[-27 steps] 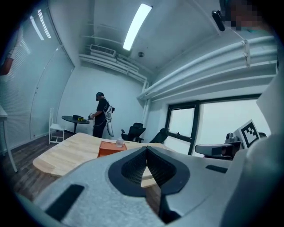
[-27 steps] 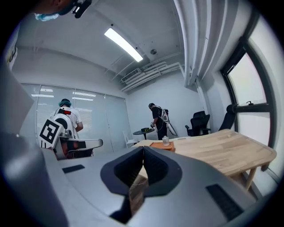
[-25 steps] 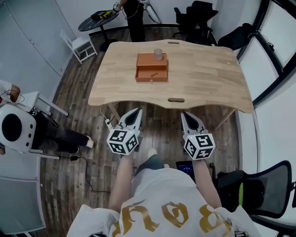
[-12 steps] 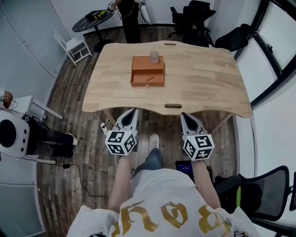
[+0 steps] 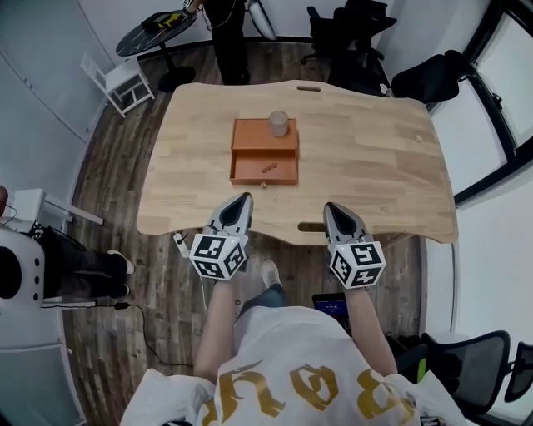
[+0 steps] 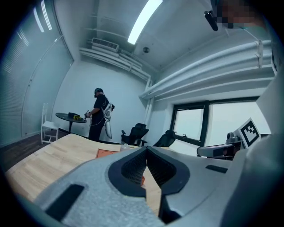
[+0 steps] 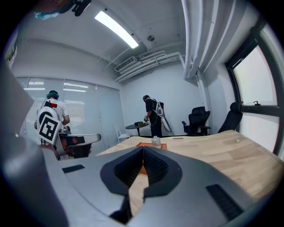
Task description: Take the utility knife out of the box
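An orange wooden box [image 5: 265, 151] stands on the light wooden table [image 5: 375, 175], its low front drawer pulled open toward me. A small orange utility knife [image 5: 266, 167] lies inside the drawer. A clear jar [image 5: 278, 123] sits on the box's top. My left gripper [image 5: 243, 200] and right gripper [image 5: 331, 208] hover side by side over the table's near edge, well short of the box, both shut and empty. In the left gripper view the box [image 6: 108, 153] shows just beyond the closed jaws. In the right gripper view the box [image 7: 151, 145] and jar [image 7: 155, 141] lie straight ahead.
A person [image 5: 225, 33] stands by a round black table [image 5: 154, 23] beyond the far edge. A white chair [image 5: 125, 79] is at the far left, black office chairs [image 5: 350, 33] at the back. A second person [image 7: 52, 111] stands to the left.
The table and box have drawn nearer in the head view. Both grippers, earlier over the floor short of the table, now reach over its near edge. Jaws stay shut.
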Available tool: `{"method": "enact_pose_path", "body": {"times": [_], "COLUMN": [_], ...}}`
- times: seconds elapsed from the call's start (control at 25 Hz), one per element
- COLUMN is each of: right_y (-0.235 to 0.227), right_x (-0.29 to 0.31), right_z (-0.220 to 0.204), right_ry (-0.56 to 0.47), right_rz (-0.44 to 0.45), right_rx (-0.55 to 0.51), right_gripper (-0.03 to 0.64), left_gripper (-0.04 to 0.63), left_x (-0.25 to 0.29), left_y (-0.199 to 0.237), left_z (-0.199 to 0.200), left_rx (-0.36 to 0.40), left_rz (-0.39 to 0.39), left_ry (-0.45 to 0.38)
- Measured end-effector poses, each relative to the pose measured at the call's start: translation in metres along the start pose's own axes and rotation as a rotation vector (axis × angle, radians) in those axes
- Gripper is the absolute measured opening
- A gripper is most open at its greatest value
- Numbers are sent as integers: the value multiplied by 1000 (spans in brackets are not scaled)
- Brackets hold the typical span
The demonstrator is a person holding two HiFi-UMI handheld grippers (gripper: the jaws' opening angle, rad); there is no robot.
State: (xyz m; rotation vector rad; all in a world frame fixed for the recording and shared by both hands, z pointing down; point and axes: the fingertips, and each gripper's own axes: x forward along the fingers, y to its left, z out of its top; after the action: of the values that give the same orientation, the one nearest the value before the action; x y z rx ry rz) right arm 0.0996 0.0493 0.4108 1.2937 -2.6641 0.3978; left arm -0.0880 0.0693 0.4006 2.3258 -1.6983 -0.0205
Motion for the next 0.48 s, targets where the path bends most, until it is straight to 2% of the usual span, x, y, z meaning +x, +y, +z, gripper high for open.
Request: {"method": "enact_pose_path", "body": {"times": [0.24, 0.48], "right_y": [-22, -29], "right_x": [82, 132], "right_z": [15, 27], "right_ry": [30, 19], "right_rz": [-19, -43], "right_rx": [17, 17], "right_gripper": [12, 12], "left_gripper": [11, 9], "left_x": [70, 112], "left_y": [57, 94], "left_z": [8, 14], "left_rx": [-22, -14], "left_rz": [-9, -48], "left_ry": [39, 60]}}
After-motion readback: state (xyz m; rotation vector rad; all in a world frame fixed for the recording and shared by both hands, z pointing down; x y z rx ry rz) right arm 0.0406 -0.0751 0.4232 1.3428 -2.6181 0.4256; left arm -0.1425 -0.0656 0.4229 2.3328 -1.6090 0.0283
